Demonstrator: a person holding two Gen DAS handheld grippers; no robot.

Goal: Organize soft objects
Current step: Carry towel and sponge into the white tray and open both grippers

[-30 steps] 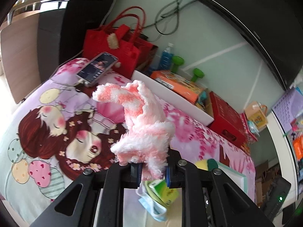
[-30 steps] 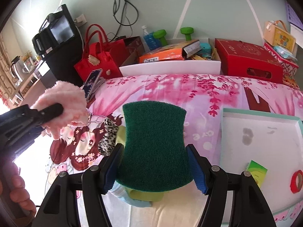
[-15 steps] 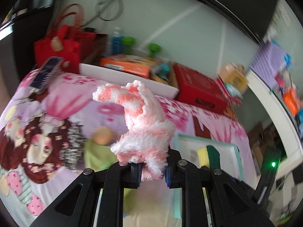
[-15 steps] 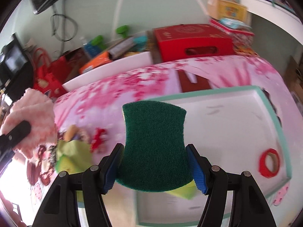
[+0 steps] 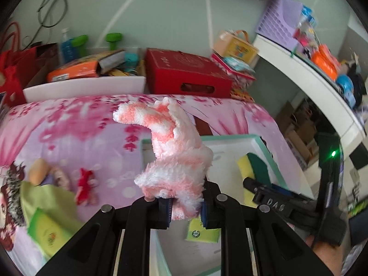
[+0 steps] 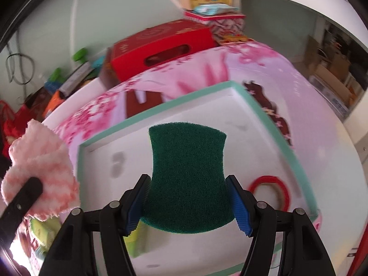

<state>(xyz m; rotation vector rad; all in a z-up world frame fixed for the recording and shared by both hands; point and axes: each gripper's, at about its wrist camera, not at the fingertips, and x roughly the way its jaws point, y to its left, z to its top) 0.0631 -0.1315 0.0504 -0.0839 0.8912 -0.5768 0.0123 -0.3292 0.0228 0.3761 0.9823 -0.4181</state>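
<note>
A fluffy pink sock [image 5: 174,151] is clamped at lower centre between the left gripper [image 5: 185,209] fingers, and a green sponge [image 6: 187,179] is pinched mid-frame by the right gripper [image 6: 188,205].

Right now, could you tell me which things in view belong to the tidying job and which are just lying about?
Job:
- pink sock, held by left gripper
- green sponge, held by right gripper
- tray
- green cloth, red toy

Lying about:
- red box
- tape roll
- dumbbells
- purple basket
</note>
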